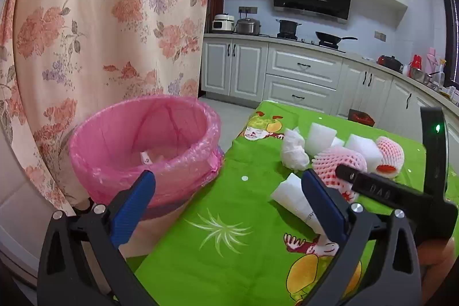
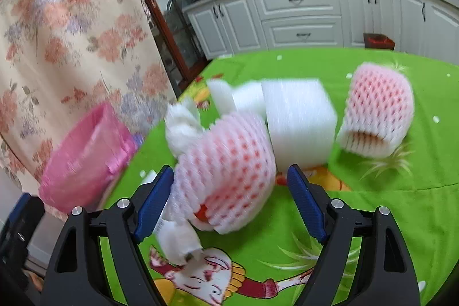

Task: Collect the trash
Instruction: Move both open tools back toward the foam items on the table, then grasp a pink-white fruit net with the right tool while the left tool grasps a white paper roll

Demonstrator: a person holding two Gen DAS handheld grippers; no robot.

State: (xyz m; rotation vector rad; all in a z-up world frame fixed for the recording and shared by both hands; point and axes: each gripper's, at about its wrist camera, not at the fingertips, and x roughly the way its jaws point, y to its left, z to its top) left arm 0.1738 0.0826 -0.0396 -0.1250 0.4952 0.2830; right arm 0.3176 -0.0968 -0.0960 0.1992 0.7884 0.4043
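Observation:
A bin lined with a pink bag (image 1: 143, 139) stands beside the left edge of a table under a green cartoon cloth (image 1: 229, 248). My left gripper (image 1: 229, 202) hovers open between bin and table, holding nothing. Trash lies on the cloth: crumpled white paper (image 1: 292, 151), white foam blocks (image 2: 298, 122), two pink foam nets and a white wrapper (image 1: 295, 200). My right gripper (image 2: 229, 191) is open around the nearer pink foam net (image 2: 226, 174). Its left pad is close against the net and its right pad stands apart. The second net (image 2: 378, 111) lies to the right.
A floral curtain (image 1: 100, 33) hangs right behind the bin. White kitchen cabinets (image 1: 301, 70) and a counter with pots line the far wall. A dark red box (image 2: 378, 40) sits on the floor past the table. The bin (image 2: 86, 157) is left of the right gripper.

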